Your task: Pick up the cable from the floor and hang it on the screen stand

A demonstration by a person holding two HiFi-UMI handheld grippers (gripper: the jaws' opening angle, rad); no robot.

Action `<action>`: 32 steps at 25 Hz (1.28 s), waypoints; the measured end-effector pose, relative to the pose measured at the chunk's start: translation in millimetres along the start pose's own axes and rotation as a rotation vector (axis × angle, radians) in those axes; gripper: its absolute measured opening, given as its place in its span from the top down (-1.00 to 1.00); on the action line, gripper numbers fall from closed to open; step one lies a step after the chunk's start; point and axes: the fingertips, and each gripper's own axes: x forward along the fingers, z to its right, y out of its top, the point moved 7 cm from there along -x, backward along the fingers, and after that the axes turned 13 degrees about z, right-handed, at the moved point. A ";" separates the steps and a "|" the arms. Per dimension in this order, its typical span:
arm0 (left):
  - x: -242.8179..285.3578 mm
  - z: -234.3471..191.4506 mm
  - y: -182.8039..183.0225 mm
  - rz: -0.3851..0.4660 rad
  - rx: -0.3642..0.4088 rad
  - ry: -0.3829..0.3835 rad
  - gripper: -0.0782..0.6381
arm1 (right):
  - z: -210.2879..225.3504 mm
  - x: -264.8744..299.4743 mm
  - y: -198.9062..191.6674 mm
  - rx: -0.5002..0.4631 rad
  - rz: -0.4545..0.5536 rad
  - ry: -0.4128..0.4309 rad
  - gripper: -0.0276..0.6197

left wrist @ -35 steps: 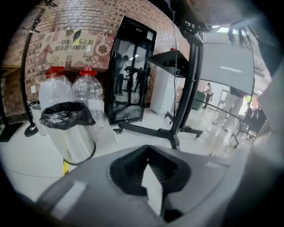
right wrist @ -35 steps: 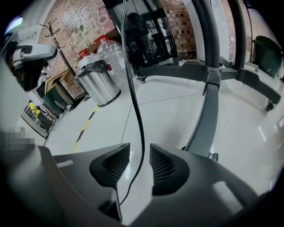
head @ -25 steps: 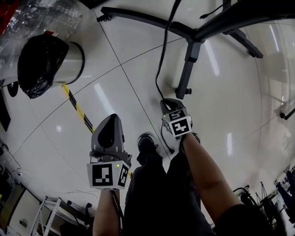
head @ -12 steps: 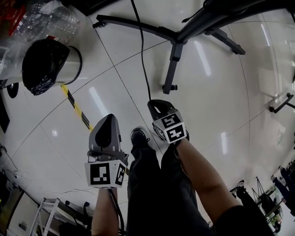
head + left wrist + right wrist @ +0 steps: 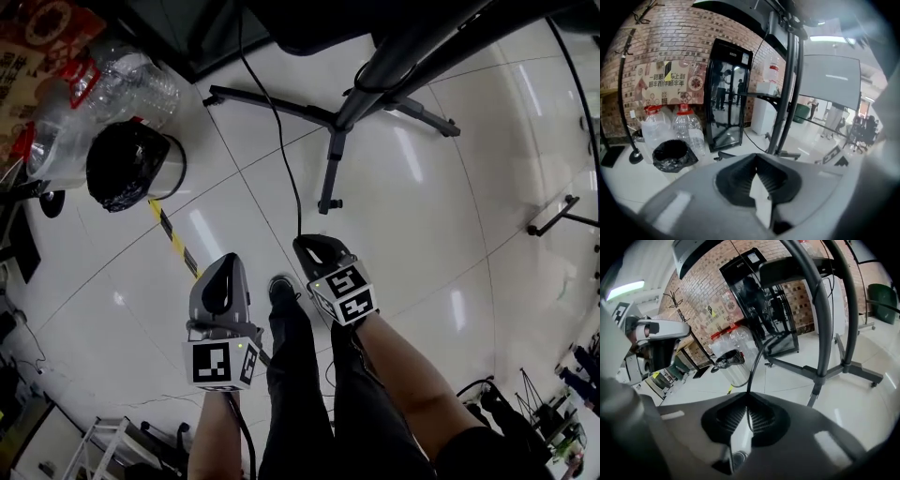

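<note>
A thin black cable runs from near the screen stand down to my right gripper, which is shut on it. In the right gripper view the cable rises from between the pads of my right gripper towards the stand's dark post. My left gripper hangs to the left of the right one, above the floor. In its own view my left gripper has its pads together with nothing between them, and the stand rises ahead.
A bin lined with a black bag and big water bottles stand at the left. Yellow-black tape crosses the floor. The person's legs and shoe are between the grippers. A glass-door cabinet stands behind.
The right gripper, still holding the cable, has drifted left and nearer the left gripper. The view has swung so that more of the stand and the bottles show. The left gripper has barely moved.
</note>
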 end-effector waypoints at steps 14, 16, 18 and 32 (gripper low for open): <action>-13.8 65.3 118.0 0.184 0.039 -0.098 0.77 | -31.7 -101.5 163.2 -0.192 0.164 0.121 0.85; -16.6 80.5 145.8 0.217 0.042 -0.122 0.77 | -39.8 -120.9 198.1 -0.254 0.146 0.159 0.85; -18.7 92.7 170.6 0.242 0.061 -0.130 0.77 | -45.6 -137.4 226.5 -0.303 0.107 0.182 0.85; -49.6 170.6 287.5 0.357 0.093 -0.203 0.77 | -88.2 -297.1 403.0 -0.687 0.194 0.186 0.85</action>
